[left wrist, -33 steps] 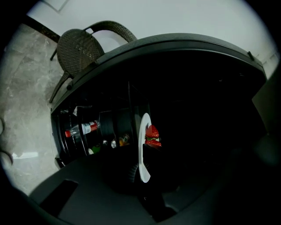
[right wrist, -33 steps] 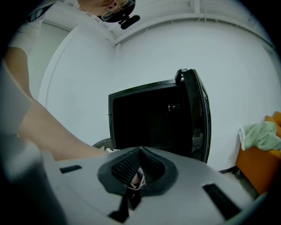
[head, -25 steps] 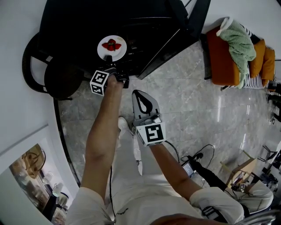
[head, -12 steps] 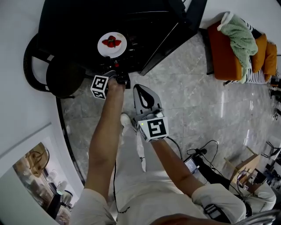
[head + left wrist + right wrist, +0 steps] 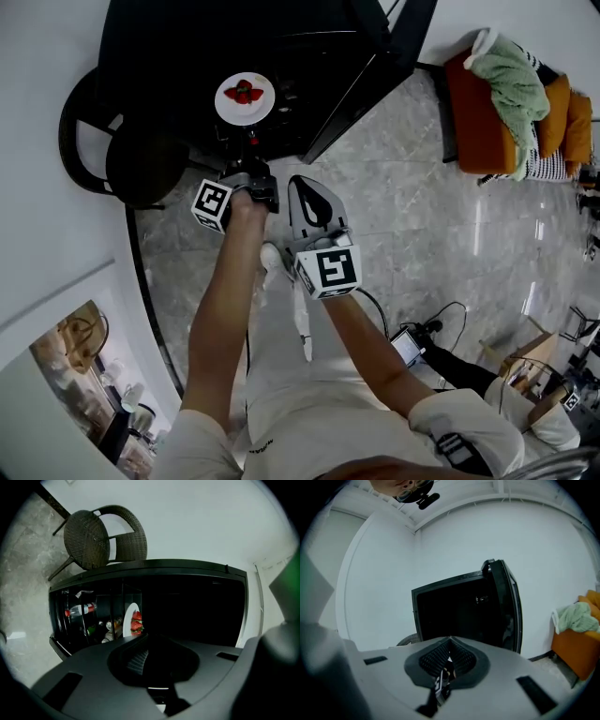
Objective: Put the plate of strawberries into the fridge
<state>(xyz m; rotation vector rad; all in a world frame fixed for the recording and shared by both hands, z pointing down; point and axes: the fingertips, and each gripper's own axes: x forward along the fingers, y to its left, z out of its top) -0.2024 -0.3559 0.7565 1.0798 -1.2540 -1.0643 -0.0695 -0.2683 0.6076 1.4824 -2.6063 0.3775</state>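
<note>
The plate (image 5: 228, 105) of strawberries (image 5: 246, 92) sits on a shelf inside the open black fridge (image 5: 169, 56), toward its left side. Your left gripper (image 5: 149, 637) hangs just outside the fridge's front edge, clear of the plate. Its jaws have just been closing, their tips now look together, and nothing is between them. Your right gripper (image 5: 450, 640) is closed and empty, beside the left.

Both forearms stretched forward side by side, left tongs (image 5: 251, 155) slightly ahead, jaws just closing with nothing between them, right tongs (image 5: 308, 187) pressed together, empty.
</note>
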